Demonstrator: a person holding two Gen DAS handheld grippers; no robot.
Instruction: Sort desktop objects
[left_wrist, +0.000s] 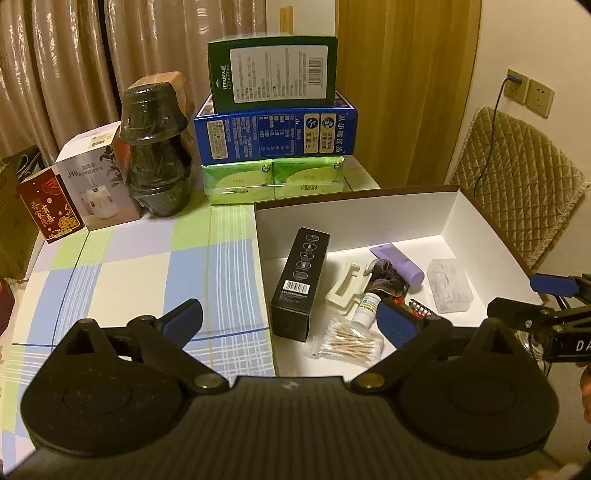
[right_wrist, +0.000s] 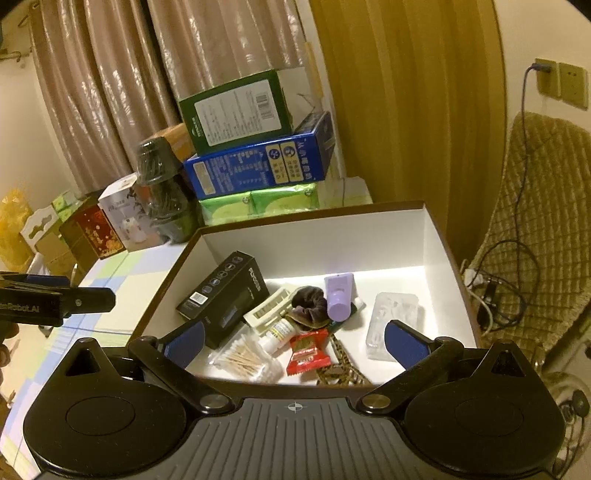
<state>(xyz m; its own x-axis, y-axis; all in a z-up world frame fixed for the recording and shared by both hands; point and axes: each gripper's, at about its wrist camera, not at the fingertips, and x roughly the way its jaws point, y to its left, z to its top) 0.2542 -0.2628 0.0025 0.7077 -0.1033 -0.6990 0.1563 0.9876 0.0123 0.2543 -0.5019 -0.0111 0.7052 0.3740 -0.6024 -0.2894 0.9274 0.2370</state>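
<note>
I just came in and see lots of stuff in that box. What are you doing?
A person is tidying small desktop things into the white box. The black carton, cotton swabs, purple tube and red candy already lie inside. The left hand-held gripper and right hand-held gripper are both open and hold nothing.

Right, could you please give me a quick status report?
Left gripper open, empty. Right gripper open, empty. Small items lie in white box; black carton among them. Nothing in the way.
</note>
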